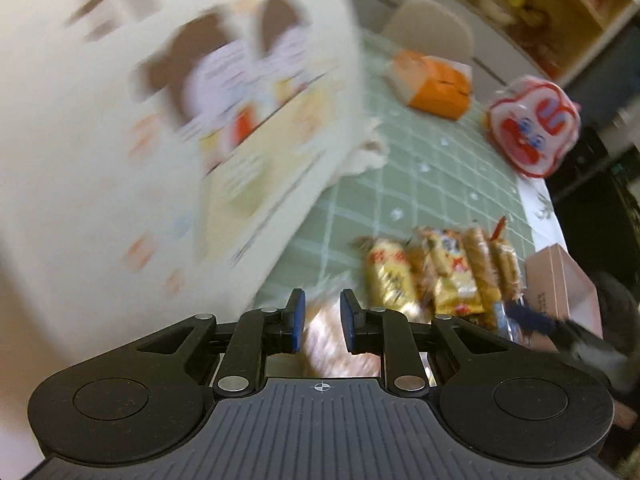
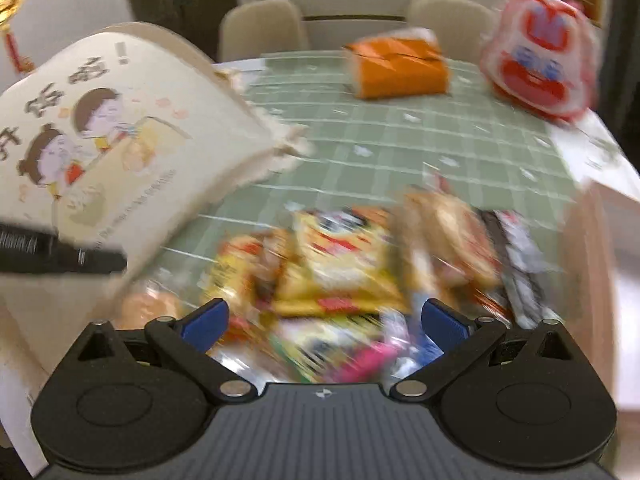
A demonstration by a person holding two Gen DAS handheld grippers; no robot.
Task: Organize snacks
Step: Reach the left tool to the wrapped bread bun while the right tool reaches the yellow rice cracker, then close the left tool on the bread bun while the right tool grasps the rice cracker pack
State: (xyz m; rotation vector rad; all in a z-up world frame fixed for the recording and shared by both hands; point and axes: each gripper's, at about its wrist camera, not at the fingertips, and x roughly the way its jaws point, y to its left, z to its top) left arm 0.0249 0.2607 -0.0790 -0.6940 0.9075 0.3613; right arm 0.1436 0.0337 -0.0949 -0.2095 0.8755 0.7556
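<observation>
Green checked tablecloth (image 2: 400, 136) carries nearly all the snacks loose; judged from this, sorting is barely begun.

Right gripper (image 2: 324, 316): jaws wide, nothing pinched. It hangs over the snack pile (image 2: 344, 256), yellow and brown wrappers directly ahead of and under the fingertips. Contact cannot be told through the blur.

Left gripper (image 1: 322, 312): jaws narrow, a small gap showing. A pale, blurred packet (image 1: 340, 344) lies in or below that gap; whether the pads press it cannot be told. Yellow packets (image 1: 440, 272) sit just ahead and to the right of this claw.

Cream cartoon bag (image 2: 120, 140) stands left of both claws, close, tilted; its inside is hidden, so any contents are unknown.

Orange pack (image 2: 400, 66) and red-and-white bag (image 2: 536, 60) lie far ahead, well apart from the pile, untouched.

Left to do, as I judge it: essentially everything, both pile and far items.
</observation>
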